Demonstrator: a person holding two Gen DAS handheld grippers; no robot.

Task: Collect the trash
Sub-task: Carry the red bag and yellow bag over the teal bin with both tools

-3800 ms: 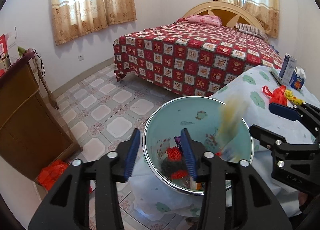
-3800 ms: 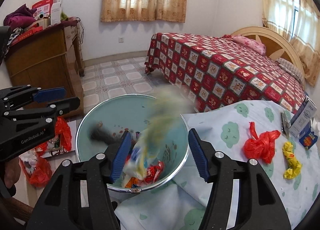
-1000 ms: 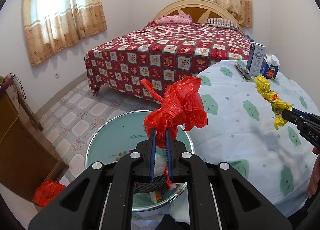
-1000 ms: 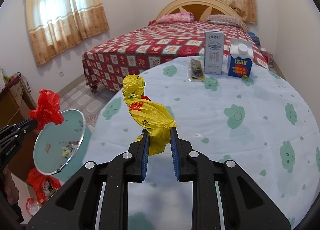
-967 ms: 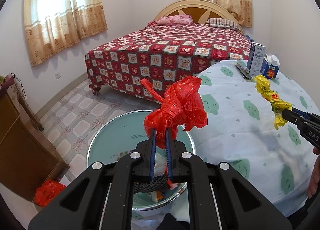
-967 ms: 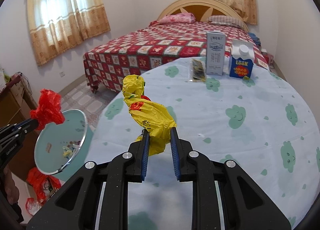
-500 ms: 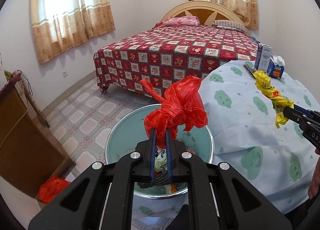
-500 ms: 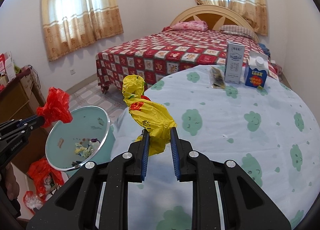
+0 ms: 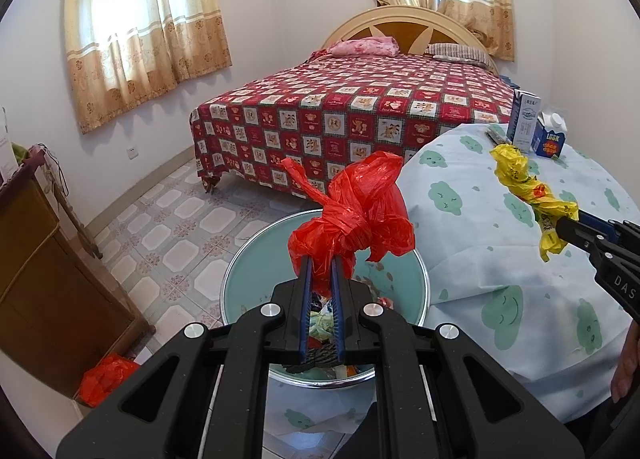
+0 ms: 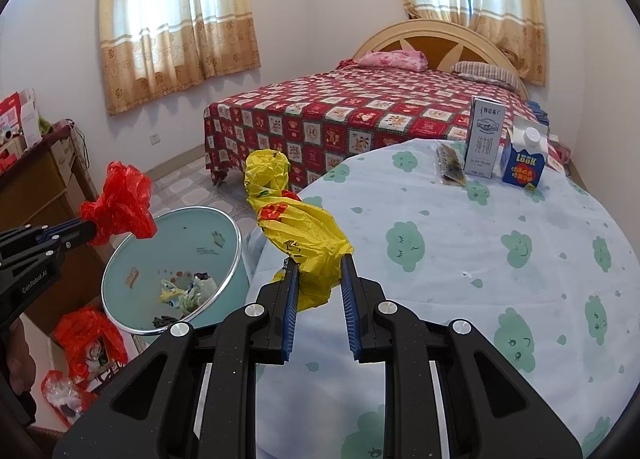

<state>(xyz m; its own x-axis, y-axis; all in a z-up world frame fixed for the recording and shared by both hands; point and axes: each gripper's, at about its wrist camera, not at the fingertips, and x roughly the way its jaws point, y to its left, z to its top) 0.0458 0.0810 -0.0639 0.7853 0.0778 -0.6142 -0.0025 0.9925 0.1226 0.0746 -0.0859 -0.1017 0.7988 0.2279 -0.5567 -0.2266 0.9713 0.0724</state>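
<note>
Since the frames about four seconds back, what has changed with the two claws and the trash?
Then both claws were open over the bin, dropping scraps. Now the left claw is shut on the red bag and the right claw on the yellow bag, both lifted off the table; over the last second they swung toward the bin. The two cartons stayed put.

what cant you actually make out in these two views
- Bottom of the trash bin, left wrist view: hidden by the left hand-held gripper and its red bag.
- Items in the bin, right wrist view: too small to identify.
- Dark flat packet beside the milk carton, right wrist view: too small to read.
- Person's hand, left wrist view: cut off by the edge.
</note>
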